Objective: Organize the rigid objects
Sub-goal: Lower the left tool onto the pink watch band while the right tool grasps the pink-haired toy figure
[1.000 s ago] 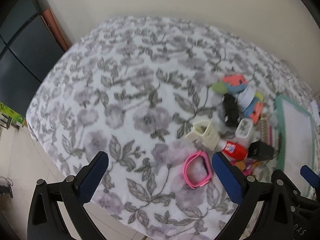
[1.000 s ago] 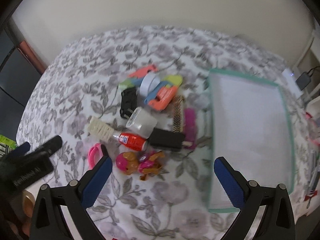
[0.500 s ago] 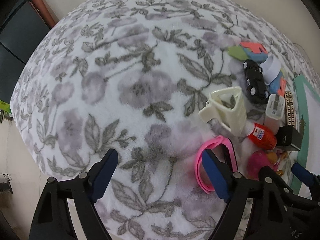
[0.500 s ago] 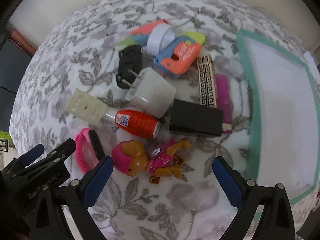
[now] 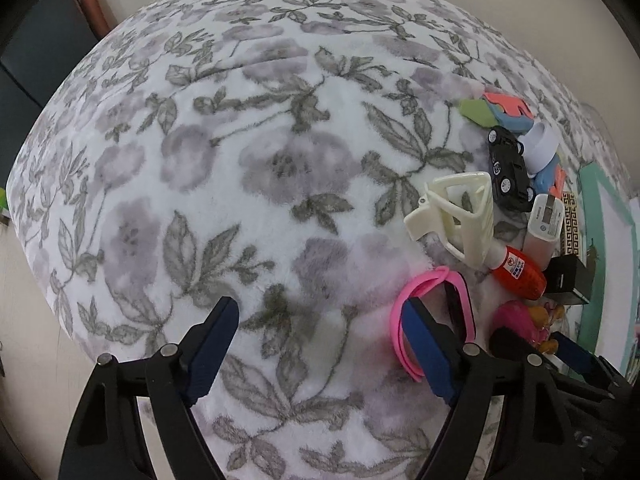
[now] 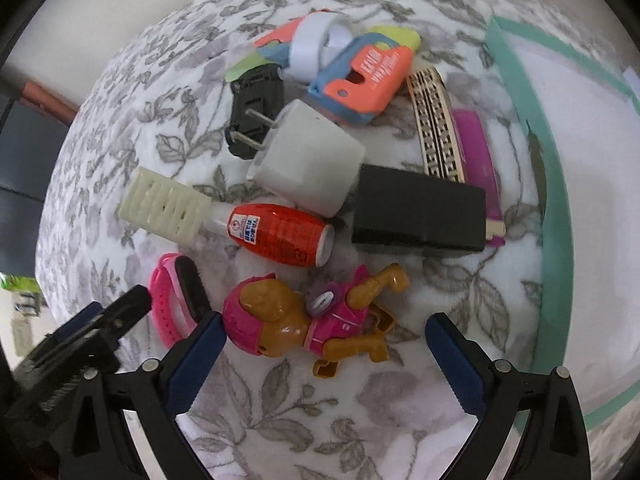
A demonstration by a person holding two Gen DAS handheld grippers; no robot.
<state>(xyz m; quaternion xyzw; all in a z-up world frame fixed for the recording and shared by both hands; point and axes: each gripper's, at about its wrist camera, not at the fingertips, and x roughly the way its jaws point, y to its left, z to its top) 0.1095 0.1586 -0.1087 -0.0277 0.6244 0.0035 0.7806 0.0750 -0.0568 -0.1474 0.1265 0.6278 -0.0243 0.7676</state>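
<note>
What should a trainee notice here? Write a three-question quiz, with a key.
1. True or false: the right gripper is shut on the toy dog.
2. Which lies nearest the teal-edged tray? A. red bottle B. purple bar C. cream hair clip
3. Name the item whose metal prongs point at the black toy car.

Key:
1. False: its jaws stand open, one on either side of the dog.
2. B
3. The white charger.
</note>
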